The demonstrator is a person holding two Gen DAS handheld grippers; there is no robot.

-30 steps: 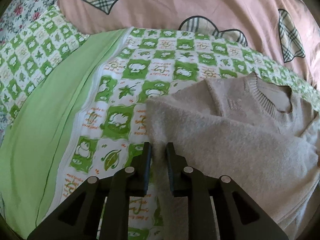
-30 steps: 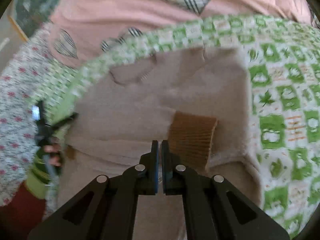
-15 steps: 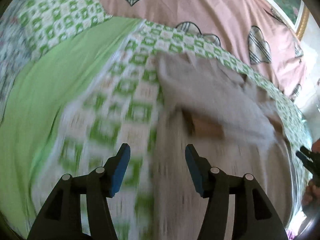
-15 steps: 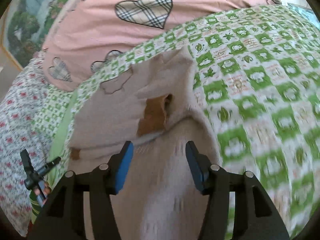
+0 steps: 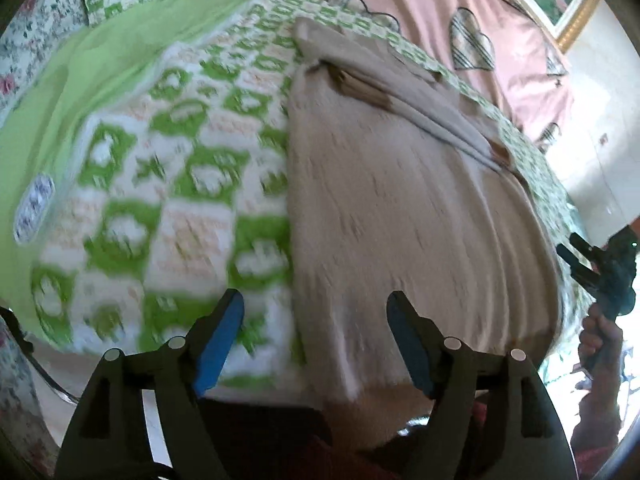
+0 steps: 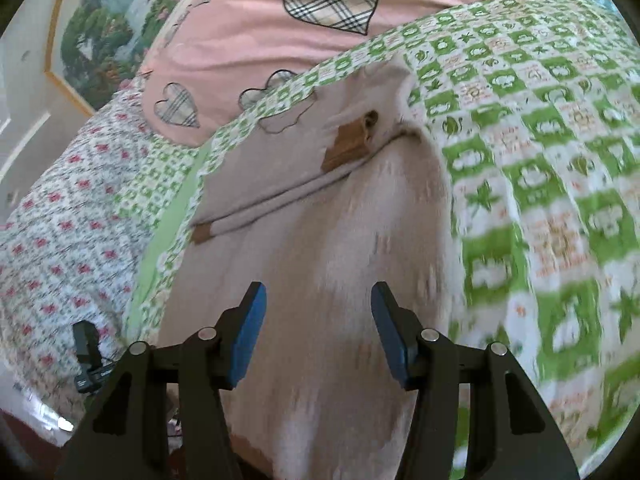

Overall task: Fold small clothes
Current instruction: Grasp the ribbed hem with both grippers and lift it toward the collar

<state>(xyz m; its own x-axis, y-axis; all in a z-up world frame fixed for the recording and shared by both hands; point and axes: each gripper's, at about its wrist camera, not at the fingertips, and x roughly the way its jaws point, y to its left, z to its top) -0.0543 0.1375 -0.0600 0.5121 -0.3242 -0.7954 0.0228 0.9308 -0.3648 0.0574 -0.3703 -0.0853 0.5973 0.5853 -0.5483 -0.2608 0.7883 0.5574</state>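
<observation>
On the green-checked bed, beige sweater lying folded, sleeves tucked; left hand-held gripper just opening, empty; right hand-held gripper parted, holding nothing

The green-and-white checked bedspread lies bare beside the beige fuzzy knitted sweater, giving free passage; only the pink heart-patterned quilt bulks behind.

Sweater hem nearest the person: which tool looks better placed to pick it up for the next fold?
Probably the right tool: it is open with the beige sweater filling the gap between its jaws. The left tool, open too, straddles the sweater's side edge, half over the green checked bedspread.
</observation>
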